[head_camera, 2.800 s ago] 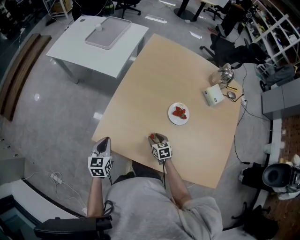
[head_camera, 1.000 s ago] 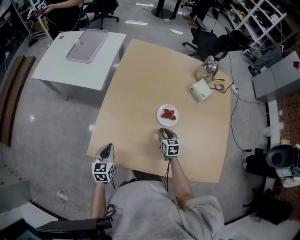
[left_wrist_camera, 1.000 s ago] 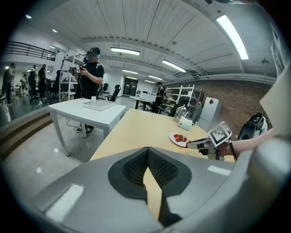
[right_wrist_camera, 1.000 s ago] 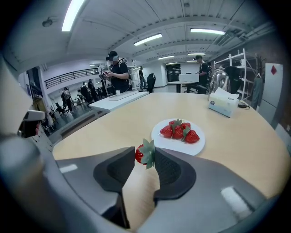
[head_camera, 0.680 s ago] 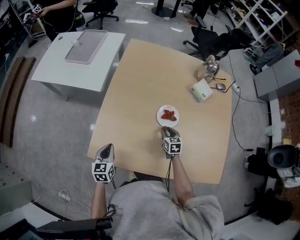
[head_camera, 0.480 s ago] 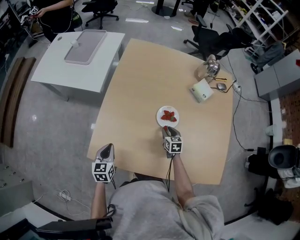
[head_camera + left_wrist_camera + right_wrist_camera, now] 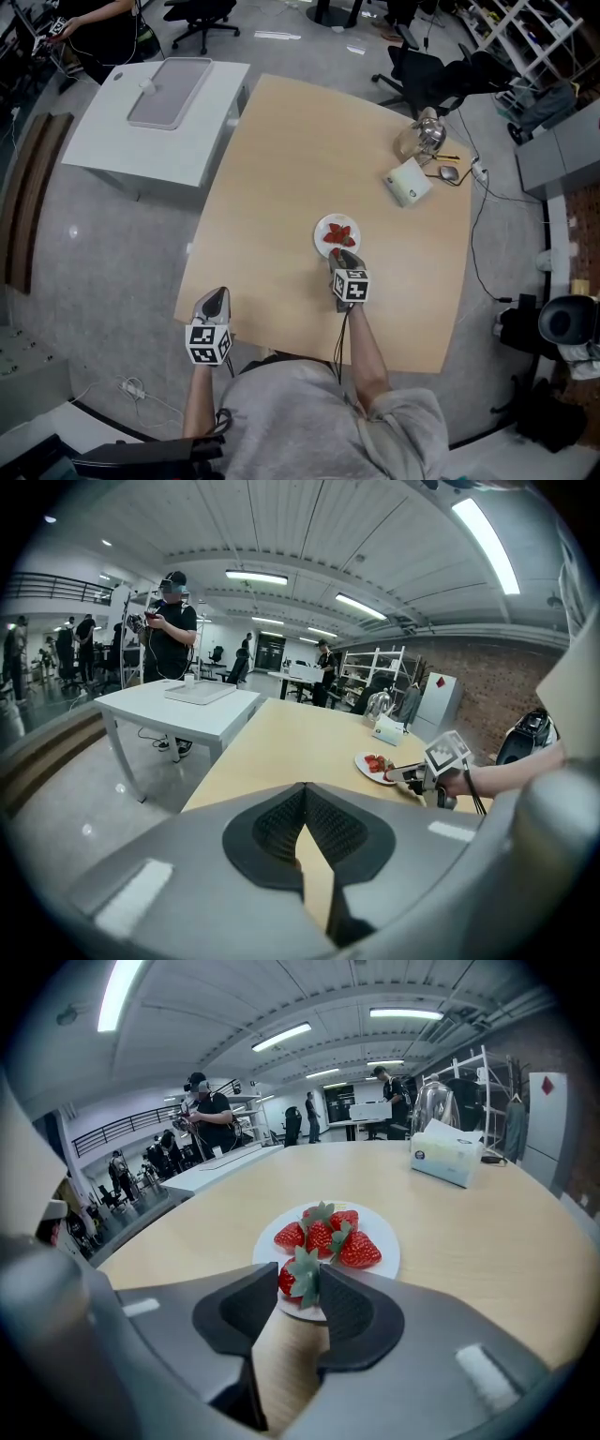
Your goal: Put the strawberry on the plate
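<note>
Because the strawberry (image 7: 289, 1283) belongs with the fruit (image 7: 323, 1237) already plated, the right hand-held gripper (image 7: 300, 1279) clamps it above the near rim of the plate (image 7: 382, 1241), frame centre, possibly touching; the left hand-held gripper (image 7: 305, 799), closed and empty, hangs lower left in the head view.

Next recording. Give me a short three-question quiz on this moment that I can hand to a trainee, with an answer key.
1. What is between the jaws of the right gripper?
A) a banana
B) a strawberry
C) nothing

2. True or false: the plate is empty.

3. Fill in the missing word (open or shut): the left gripper is ____, with nothing between its jaws.

Key: 1 B; 2 false; 3 shut.
</note>
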{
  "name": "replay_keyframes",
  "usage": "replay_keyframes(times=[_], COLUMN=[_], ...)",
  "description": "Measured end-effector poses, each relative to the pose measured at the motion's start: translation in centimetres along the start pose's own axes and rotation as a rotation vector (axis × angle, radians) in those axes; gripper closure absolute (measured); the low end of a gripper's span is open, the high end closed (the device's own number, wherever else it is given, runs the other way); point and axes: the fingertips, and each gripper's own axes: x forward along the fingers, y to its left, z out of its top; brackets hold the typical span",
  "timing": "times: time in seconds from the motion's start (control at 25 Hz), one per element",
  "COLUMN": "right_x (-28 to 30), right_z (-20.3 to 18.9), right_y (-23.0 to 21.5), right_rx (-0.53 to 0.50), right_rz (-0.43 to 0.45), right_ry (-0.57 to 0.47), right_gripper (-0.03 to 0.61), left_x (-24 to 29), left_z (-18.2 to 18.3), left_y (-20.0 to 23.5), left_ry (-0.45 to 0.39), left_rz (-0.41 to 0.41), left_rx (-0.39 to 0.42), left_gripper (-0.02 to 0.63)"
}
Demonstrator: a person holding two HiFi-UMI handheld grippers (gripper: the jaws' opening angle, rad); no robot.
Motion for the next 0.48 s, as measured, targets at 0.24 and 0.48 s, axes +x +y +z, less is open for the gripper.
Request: replay_keyframes(times=[0.24,0.48], right_x=[0.9,1.3], right_z=[0.4,0.6], right_y=[-0.3,-0.4], right_rx=[0.010,0.023], right_rz=[0.002,0.008], right_ry=[0.001,-0.002], right_gripper=[0.436,0.434], left_x=[0.7,1.1], left_z=[0.4,0.4], left_y=[0.3,0.3], left_ry=[0.007,0.013], left_rz=[0.006,0.006], left_rx=[0.001,0.000], left_gripper=[0.594,0.594])
